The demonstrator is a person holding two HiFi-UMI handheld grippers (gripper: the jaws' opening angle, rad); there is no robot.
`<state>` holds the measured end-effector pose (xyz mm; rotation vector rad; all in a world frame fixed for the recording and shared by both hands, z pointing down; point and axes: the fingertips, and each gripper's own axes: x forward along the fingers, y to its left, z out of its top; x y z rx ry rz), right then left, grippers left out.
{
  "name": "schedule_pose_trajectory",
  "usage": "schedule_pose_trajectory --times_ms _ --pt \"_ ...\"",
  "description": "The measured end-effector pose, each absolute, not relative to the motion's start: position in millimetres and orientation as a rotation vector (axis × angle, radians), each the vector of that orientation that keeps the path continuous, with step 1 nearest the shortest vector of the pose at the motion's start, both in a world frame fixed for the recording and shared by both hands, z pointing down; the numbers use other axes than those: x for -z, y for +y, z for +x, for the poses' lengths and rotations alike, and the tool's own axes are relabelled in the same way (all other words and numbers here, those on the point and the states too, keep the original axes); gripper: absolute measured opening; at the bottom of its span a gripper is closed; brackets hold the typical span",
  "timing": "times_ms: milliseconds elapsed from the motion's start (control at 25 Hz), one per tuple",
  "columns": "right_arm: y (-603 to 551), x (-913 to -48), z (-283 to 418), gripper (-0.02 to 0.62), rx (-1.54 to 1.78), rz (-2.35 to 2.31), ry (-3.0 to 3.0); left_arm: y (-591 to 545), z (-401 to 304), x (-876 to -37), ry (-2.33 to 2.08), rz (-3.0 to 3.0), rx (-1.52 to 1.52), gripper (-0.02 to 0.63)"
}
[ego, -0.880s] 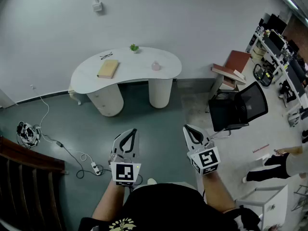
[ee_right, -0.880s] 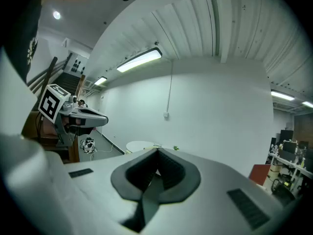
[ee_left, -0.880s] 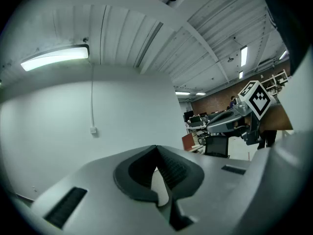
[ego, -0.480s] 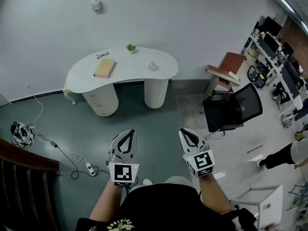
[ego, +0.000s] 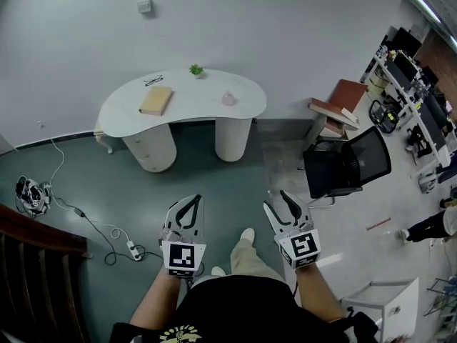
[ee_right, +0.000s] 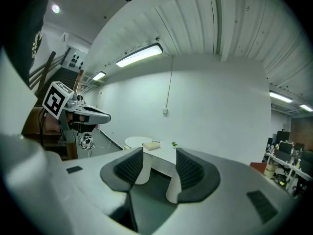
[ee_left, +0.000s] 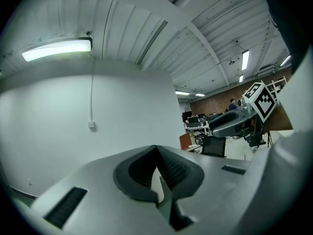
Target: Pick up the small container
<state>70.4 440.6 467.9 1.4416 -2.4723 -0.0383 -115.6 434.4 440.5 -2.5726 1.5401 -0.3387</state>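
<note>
Judging from here, a hurried reach is risking a nudge that tips the small container (ego: 228, 99) or slides it off the tabletop (ego: 191, 110), and the power strip (ego: 132, 248) with its cable on the floor is threatening a trip on the walk over. The right claw (ego: 277, 202) is hanging spread and empty; the left claw (ego: 191, 200) is staying pressed together on nothing. The container is sitting towards the tabletop's right end, well apart from both claws and far ahead of them.

Nothing readable anywhere tbh. Left claw (ego: 195, 201) and right claw (ego: 277, 201) only carry black-and-white square marker patterns (ego: 184, 257), no letters.
</note>
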Motion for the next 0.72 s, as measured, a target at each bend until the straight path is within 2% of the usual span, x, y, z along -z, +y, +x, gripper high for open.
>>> schedule_pose_trajectory --times_ms 720 --pt "286 -477 75 0.204 -0.015 1.326 -2.556 295 -96 -435 1.589 -2.49 0.422 0.005"
